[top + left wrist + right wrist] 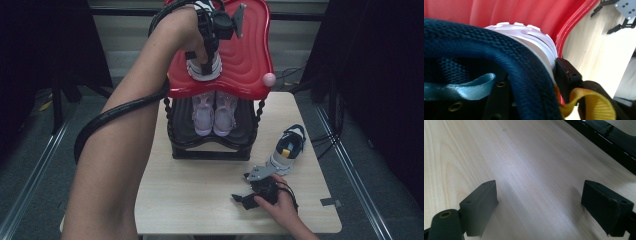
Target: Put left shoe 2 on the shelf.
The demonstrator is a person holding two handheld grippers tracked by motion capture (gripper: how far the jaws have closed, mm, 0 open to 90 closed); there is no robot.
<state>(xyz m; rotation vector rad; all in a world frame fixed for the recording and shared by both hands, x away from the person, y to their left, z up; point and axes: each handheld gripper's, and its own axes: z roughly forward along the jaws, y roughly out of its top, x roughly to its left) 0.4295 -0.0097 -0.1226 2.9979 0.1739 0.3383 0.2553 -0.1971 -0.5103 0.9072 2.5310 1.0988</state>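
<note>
The left tongs (pixel 204 64) are setting a navy mesh sneaker with a white sole (pixel 210 69) onto the red wavy plastic shelf top (pixel 250 55), one pad beside the sole (whether it presses, I cannot tell). Next, I judge, comes freeing that shoe and fetching its mate, the second navy sneaker (pixel 289 148), with the right tongs (pixel 247 196), wide and empty over the pale wooden table (pixel 200 200).

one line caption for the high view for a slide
Left claw sets a sneaker on the red rack top.

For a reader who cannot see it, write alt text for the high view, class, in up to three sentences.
The left gripper holds a navy-and-white shoe on the red top shelf of a small rack. A pale pink pair sits on the black shelf below. The right gripper rests open on the wooden table, near a matching shoe.
</note>
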